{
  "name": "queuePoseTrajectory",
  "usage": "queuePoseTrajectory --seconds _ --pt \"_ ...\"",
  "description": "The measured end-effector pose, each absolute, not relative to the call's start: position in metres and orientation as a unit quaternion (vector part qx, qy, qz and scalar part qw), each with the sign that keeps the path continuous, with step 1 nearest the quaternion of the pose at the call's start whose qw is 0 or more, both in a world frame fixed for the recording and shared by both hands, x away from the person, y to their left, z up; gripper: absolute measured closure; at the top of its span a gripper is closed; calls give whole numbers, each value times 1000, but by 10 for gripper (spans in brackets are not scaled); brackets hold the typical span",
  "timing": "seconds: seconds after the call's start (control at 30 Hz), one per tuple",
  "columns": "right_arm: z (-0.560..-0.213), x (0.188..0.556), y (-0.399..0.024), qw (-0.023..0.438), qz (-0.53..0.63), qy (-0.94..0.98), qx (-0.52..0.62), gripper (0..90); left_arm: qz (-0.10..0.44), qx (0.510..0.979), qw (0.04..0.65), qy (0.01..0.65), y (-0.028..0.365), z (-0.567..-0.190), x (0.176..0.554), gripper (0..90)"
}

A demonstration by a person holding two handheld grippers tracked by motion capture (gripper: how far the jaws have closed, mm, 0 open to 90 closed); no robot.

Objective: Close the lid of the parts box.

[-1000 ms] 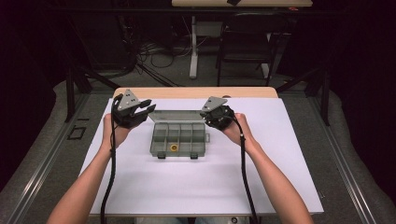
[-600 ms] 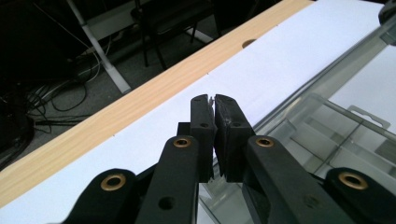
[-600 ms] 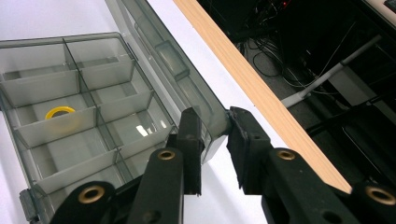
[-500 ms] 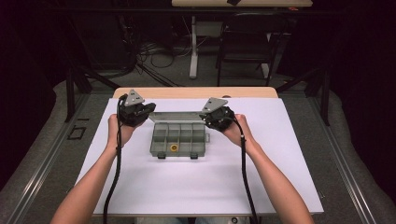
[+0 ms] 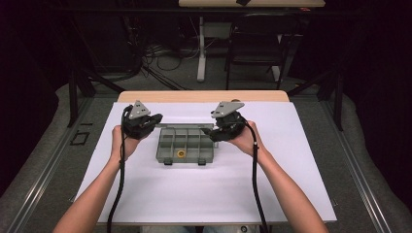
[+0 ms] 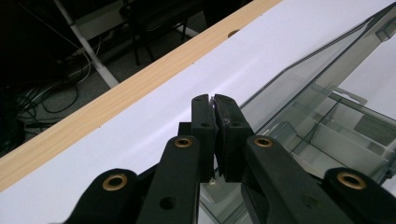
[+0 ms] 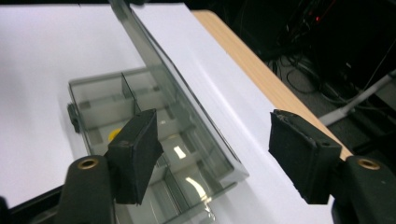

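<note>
Clear smoky-grey plastic organizer box (image 5: 186, 145) at centre of the white-covered surface (image 5: 291, 184), lid (image 7: 154, 60) swung up and standing open along the 12 o'clock edge. Divided into small compartments; one small yellow piece (image 5: 180, 154) in a front-row cell near 6 o'clock, rest look empty. Two latch tabs on the 6 o'clock wall.

Handling, as judged: light, thin-walled, stiff but brittle at hinge and latches; smooth plastic, slippery under rubber pads, likely to skate on the white sheet if pushed from one side. Lid flexes if pulled by one corner, so best held at both top corners or along the free edge; base better steadied at a short end wall.

Left gripper (image 6: 214, 100) at the lid's 9 o'clock corner, fingers pressed together, seemingly pinching the lid edge, though contact is hard to confirm from the left gripper view. Right gripper (image 7: 212, 154) at the 3 o'clock end, fingers spread wide, straddling the lid's end without touching it.

Wooden strip of the surface bare at 12 o'clock; dark floor, cables, chair beyond.
</note>
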State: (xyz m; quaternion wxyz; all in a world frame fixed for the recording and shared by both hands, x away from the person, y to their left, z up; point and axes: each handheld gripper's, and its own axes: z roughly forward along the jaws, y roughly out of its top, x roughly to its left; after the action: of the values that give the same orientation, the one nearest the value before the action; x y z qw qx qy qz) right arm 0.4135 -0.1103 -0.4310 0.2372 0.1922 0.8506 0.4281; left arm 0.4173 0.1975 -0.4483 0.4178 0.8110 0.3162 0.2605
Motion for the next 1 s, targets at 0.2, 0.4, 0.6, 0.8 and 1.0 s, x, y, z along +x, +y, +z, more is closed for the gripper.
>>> queuePoseTrajectory --seconds 0.2,0.4,0.6,0.8,1.0 --pt "-431 410 -109 263 429 839 207 541 260 814 417 312 196 -453 411 871" --pt "-440 409 -107 266 432 835 211 657 259 815 415 310 198 -457 408 870" --pt "-448 409 -106 261 432 835 219 729 259 816 415 307 198 -462 404 865" --pt "-458 407 -107 257 435 832 228 834 257 817 416 306 198 -466 400 864" --pt "-465 404 -108 245 446 832 222 887 255 817 417 304 197 -471 396 865"
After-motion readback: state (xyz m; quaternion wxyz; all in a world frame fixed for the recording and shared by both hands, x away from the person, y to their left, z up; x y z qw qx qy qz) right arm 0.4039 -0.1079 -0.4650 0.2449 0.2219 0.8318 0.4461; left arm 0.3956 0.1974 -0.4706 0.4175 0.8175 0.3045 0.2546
